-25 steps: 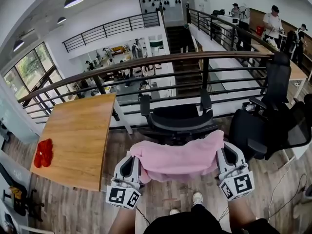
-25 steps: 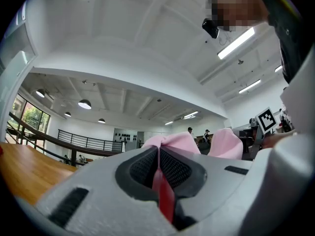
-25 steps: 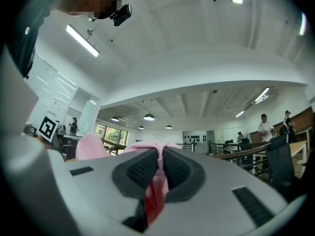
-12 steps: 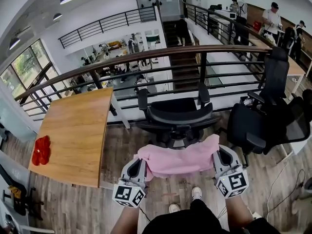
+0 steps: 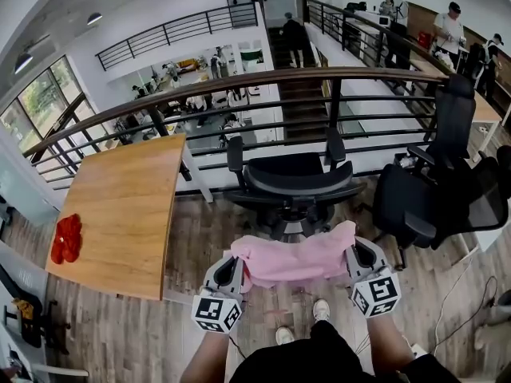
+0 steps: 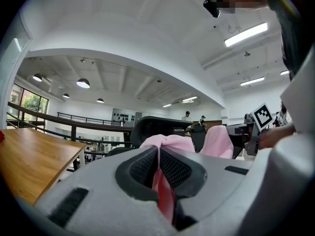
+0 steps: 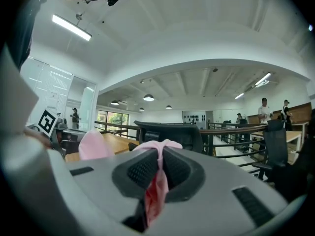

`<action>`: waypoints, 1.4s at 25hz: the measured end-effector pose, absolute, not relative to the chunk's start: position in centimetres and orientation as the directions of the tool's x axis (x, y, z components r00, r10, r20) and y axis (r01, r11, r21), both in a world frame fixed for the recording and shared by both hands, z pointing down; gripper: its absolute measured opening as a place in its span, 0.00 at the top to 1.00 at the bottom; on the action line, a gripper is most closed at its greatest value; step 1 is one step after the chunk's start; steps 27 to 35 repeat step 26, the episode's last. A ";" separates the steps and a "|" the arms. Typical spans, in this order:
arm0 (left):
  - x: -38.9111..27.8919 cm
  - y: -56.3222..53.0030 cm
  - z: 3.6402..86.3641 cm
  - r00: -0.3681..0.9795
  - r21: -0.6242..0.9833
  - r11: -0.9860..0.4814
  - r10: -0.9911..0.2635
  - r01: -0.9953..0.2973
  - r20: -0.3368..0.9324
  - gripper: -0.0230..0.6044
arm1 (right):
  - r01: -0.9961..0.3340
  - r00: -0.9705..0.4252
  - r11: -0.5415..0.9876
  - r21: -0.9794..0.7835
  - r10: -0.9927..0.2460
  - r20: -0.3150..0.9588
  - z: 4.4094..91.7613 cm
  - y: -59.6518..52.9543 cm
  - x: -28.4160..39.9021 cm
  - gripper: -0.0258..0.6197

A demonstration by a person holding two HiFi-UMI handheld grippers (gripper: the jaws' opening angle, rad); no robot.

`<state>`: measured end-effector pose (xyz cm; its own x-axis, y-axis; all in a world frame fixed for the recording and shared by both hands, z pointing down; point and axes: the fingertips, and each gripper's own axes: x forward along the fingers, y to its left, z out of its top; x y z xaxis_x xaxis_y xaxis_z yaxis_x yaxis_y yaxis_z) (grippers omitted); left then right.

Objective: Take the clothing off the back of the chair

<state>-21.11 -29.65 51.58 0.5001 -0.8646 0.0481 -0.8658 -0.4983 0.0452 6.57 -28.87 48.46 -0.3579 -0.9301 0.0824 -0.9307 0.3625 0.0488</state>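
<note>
A pink garment hangs stretched between my two grippers, in front of the black office chair and clear of its back. My left gripper is shut on the garment's left end, and pink cloth is pinched between its jaws in the left gripper view. My right gripper is shut on the right end, with the same cloth squeezed between its pads. In both gripper views the chair's dark backrest stands just beyond the cloth.
A wooden table with a red object stands at the left. A second black chair is at the right. A dark railing runs behind the chairs. People stand at desks at the far right. My feet are on the plank floor.
Both grippers have come down and toward me with the pink garment. The cloth, which overlapped the chair's back a second ago, now hangs lower with a gap between it and the chair.
</note>
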 end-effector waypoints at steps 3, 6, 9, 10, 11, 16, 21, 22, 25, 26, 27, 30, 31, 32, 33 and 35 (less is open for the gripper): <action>-20.9 -29.6 52.4 0.503 0.048 -0.501 -0.862 -0.864 0.062 0.92 | -0.918 -0.378 0.387 0.086 -0.919 0.110 49.4 -28.8 6.0 0.93; -20.8 -29.5 52.8 0.505 0.050 -0.503 -0.861 -0.863 0.066 0.92 | -0.913 -0.383 0.395 0.101 -0.916 0.122 49.9 -28.6 5.7 0.93; -20.9 -29.4 52.7 0.504 0.051 -0.502 -0.861 -0.864 0.062 0.92 | -0.914 -0.382 0.394 0.100 -0.917 0.118 49.6 -28.5 5.6 0.93; -20.9 -29.4 52.6 0.504 0.051 -0.502 -0.862 -0.864 0.060 0.92 | -0.913 -0.383 0.394 0.101 -0.917 0.114 49.4 -28.4 5.5 0.93; -21.0 -29.3 52.4 0.503 0.051 -0.501 -0.862 -0.864 0.058 0.92 | -0.913 -0.384 0.395 0.101 -0.917 0.110 49.2 -28.3 5.4 0.93; -21.0 -29.2 51.9 0.504 0.045 -0.502 -0.863 -0.864 0.048 0.92 | -0.914 -0.383 0.392 0.102 -0.918 0.100 48.8 -28.2 5.3 0.93; -21.0 -29.0 51.6 0.505 0.031 -0.504 -0.862 -0.863 0.042 0.92 | -0.914 -0.385 0.393 0.103 -0.918 0.091 48.7 -28.1 5.1 0.93; -21.0 -28.9 51.5 0.506 0.030 -0.505 -0.862 -0.863 0.041 0.92 | -0.913 -0.385 0.393 0.104 -0.918 0.091 48.6 -28.0 5.1 0.93; -21.1 -28.7 51.1 0.506 0.030 -0.505 -0.862 -0.863 0.039 0.92 | -0.912 -0.387 0.396 0.108 -0.917 0.092 48.3 -27.8 5.0 0.93; -21.1 -28.6 51.0 0.505 0.030 -0.505 -0.862 -0.863 0.039 0.92 | -0.911 -0.388 0.397 0.109 -0.917 0.092 48.1 -27.8 5.0 0.93; -21.1 -28.6 51.0 0.505 0.030 -0.505 -0.862 -0.863 0.039 0.92 | -0.911 -0.388 0.397 0.109 -0.917 0.092 48.1 -27.8 5.0 0.93; -21.1 -28.6 51.0 0.505 0.030 -0.505 -0.862 -0.863 0.039 0.92 | -0.911 -0.388 0.397 0.109 -0.917 0.092 48.1 -27.8 5.0 0.93; -21.1 -28.6 51.0 0.505 0.030 -0.505 -0.862 -0.863 0.039 0.92 | -0.911 -0.388 0.397 0.109 -0.917 0.092 48.1 -27.8 5.0 0.93; -21.1 -28.6 51.0 0.505 0.030 -0.505 -0.862 -0.863 0.039 0.92 | -0.911 -0.388 0.397 0.109 -0.917 0.092 48.1 -27.8 5.0 0.93; -21.1 -28.6 51.0 0.505 0.030 -0.505 -0.862 -0.863 0.039 0.92 | -0.911 -0.388 0.397 0.109 -0.917 0.092 48.1 -27.8 5.0 0.93; -21.1 -28.6 51.0 0.505 0.030 -0.505 -0.862 -0.863 0.039 0.92 | -0.911 -0.388 0.397 0.109 -0.917 0.092 48.1 -27.8 5.0 0.93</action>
